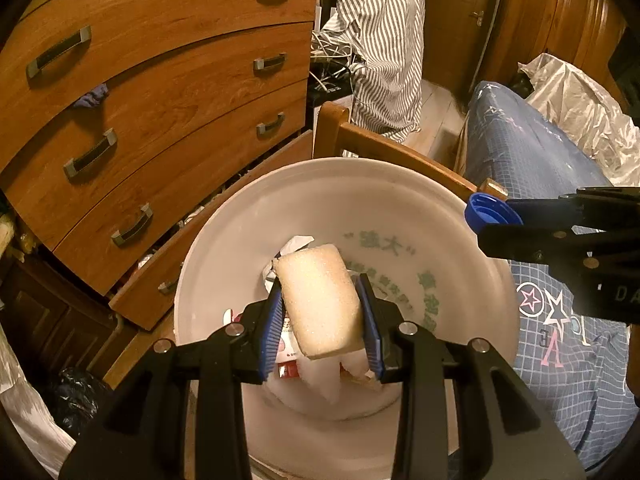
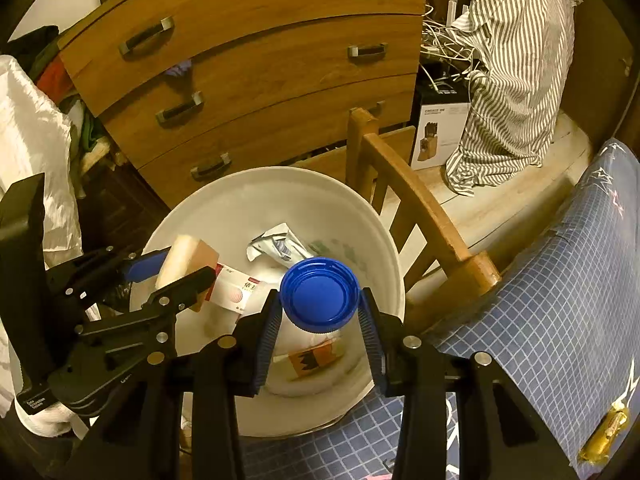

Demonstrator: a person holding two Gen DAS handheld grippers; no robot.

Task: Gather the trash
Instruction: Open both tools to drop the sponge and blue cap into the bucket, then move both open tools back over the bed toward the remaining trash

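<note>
Both grippers are hanging over the open mouth of a white bucket [image 1: 472,240], and the step in hand looks like the drop-off part of collecting trash. The left gripper [image 1: 322,322] is holding a pale foam sponge [image 1: 320,300] squeezed between its blue-padded fingers [image 1: 269,336], with the block poking forward over the bucket's middle. The right gripper [image 2: 318,330] is pinching a blue bottle cap [image 2: 319,295] by its ribbed rim, its fingers [image 2: 266,344] closed on either side, and the cap is sitting above the bucket's near right portion. In the left wrist view the cap is showing at the right edge of the bucket rim.

Inside the bucket, other trash is already lying: a crumpled white wrapper [image 2: 276,246], a red and white carton [image 2: 232,290] and a small brown box [image 2: 316,356] near the bottom. The bucket is standing on the floor beside a wooden chair [image 2: 420,204], in front of a wooden dresser [image 1: 160,80], and a blue checked bed cover [image 2: 560,300] is lying to the right. A yellow wrapper [image 2: 604,432] is resting on that cover, well apart from the bucket.

The next move seems to call for simply parting each pair of fingers so the sponge and cap fall in. Both items appear to be inside the rim's outline, though the cap is nearer the edge.
</note>
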